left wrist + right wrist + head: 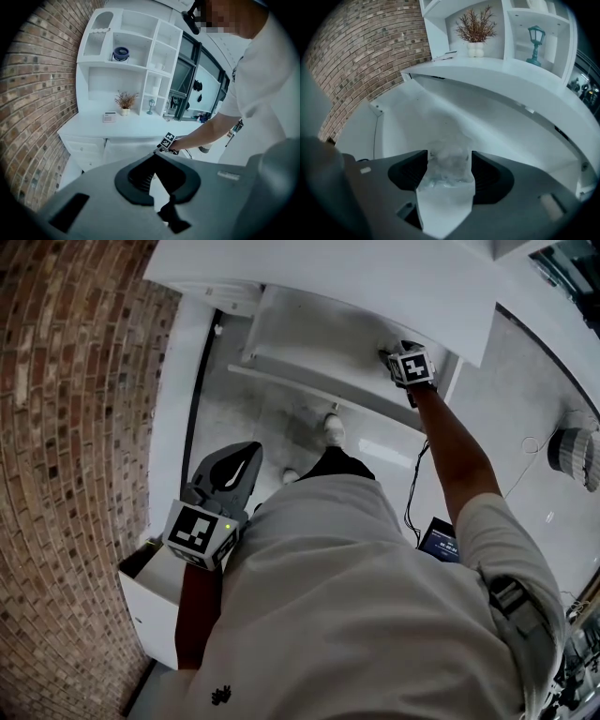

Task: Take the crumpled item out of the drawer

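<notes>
In the head view, the right gripper point(390, 352) is seen at upper right, reached into the open white drawer point(309, 338); the left gripper point(246, 454) is held at lower left.

In the left gripper view, its fingers point(137, 176) are clenched on nothing.

In the right gripper view, crumpled clear plastic point(449, 168) is grasped between the fingers at lower centre, inside the drawer.

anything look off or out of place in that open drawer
One thing: a crumpled clear wad lies in the white drawer, wrinkled and shapeless against its smooth, flat inside. The right gripper has it between its jaws, both pads against it. Nothing looks spilled or broken.
</notes>
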